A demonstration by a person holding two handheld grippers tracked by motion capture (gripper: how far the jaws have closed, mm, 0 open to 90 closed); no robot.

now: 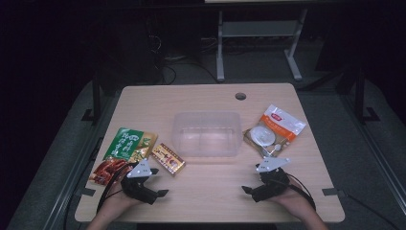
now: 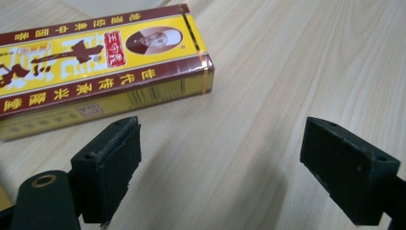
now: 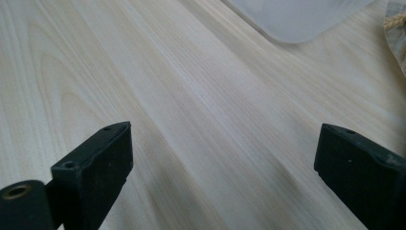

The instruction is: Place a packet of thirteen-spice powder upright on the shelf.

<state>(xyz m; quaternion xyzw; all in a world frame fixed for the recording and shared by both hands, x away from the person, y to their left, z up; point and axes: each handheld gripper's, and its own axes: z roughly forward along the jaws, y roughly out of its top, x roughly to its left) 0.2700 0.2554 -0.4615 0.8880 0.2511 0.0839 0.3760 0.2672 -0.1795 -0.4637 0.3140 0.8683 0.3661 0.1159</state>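
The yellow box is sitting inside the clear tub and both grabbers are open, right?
Not quite. In the high view the yellow box lies on the table, left of the clear tub, not inside it. Both the left gripper and the right gripper are open.

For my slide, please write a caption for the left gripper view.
Open left gripper above the wooden table, facing a yellow-and-maroon box.

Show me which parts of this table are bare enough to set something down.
Bare: the far strip behind the clear bin, and the near middle between the left tongs and right tongs. Crowded: the left side with the green packet and yellow box; the right with the orange-white packet.
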